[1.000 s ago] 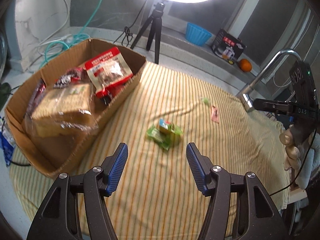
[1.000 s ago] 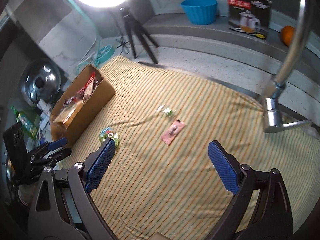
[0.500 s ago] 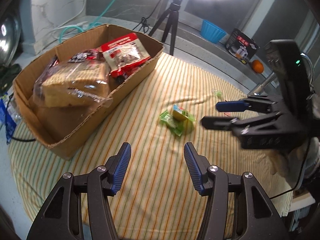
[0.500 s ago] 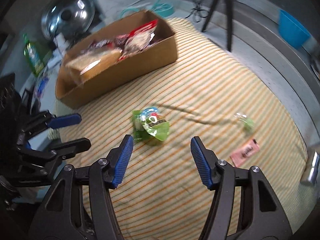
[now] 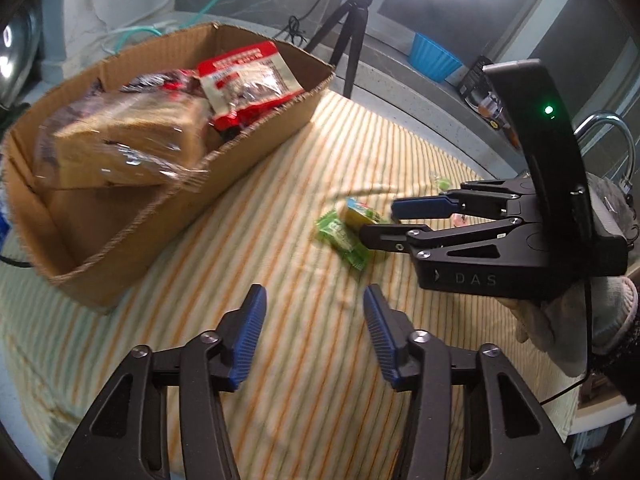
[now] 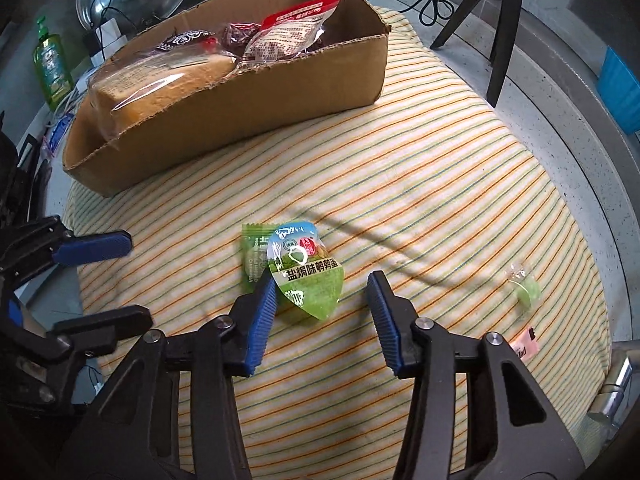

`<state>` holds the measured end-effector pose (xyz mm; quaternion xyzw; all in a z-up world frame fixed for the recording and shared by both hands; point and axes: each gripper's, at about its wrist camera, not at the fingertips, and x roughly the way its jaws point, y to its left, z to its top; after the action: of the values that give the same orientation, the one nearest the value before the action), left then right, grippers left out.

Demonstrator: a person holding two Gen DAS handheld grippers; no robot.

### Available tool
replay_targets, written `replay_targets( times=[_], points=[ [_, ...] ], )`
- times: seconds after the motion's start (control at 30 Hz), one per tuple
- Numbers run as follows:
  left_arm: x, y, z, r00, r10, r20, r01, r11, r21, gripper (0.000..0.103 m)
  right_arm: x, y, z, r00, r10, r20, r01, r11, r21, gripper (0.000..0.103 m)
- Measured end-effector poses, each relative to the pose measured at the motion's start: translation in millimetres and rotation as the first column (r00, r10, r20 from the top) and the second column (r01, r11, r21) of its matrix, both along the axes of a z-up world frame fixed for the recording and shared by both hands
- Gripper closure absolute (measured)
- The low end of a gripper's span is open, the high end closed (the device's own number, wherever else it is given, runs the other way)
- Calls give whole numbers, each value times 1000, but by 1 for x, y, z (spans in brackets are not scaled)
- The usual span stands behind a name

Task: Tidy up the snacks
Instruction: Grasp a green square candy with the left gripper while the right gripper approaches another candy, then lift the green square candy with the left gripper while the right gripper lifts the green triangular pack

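Cream cloth [image 6: 440,184] showing thin orange and green stripes, brown cardboard box [image 6: 256,120], red-and-white packet [image 6: 292,32] sitting inside, green-and-blue egg snack pouch [image 6: 308,276] overlapping a plain green wrapper [image 6: 252,256], pink sachet [image 6: 524,344], black tools wearing blue pads [image 6: 260,316].

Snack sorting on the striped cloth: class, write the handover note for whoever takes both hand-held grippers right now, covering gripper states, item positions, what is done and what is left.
Right hand-held gripper: jaws closing around the green-and-blue snack packet, not yet clamped; this packet lies on top of a green sachet.
Left hand-held gripper: jaws closing, nothing between them, above bare striped cloth.
Done: cardboard box already holds the bagged bread loaf and red-and-white snack bags.
Left: both green packets, the small green candy and the pink sachet go into the box.
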<state>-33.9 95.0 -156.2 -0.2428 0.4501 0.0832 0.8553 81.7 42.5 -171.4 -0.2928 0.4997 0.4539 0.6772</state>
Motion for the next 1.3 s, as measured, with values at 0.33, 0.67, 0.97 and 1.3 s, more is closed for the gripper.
replay_targets(
  times=[0.33, 0.67, 0.97, 1.3],
  points=[
    [25, -7, -15, 1000, -22, -1, 22, 1000, -19, 63, 29, -14, 5, 996, -86, 3, 86, 996, 11, 55],
    [45, -16, -17, 1000, 7, 3, -7, 1000, -8, 63, 34, -29, 18, 999, -47, -13, 48, 998, 44, 54],
    [67, -36, -19, 999, 19, -39, -12, 985, 171, 63, 59, -38, 12, 923, -199, -330, 237, 968, 78, 54],
    [52, -15, -23, 998, 52, -30, -44, 976, 215, 81, 82, -24, -8, 833, -341, -435, 392, 920, 29, 54]
  ],
)
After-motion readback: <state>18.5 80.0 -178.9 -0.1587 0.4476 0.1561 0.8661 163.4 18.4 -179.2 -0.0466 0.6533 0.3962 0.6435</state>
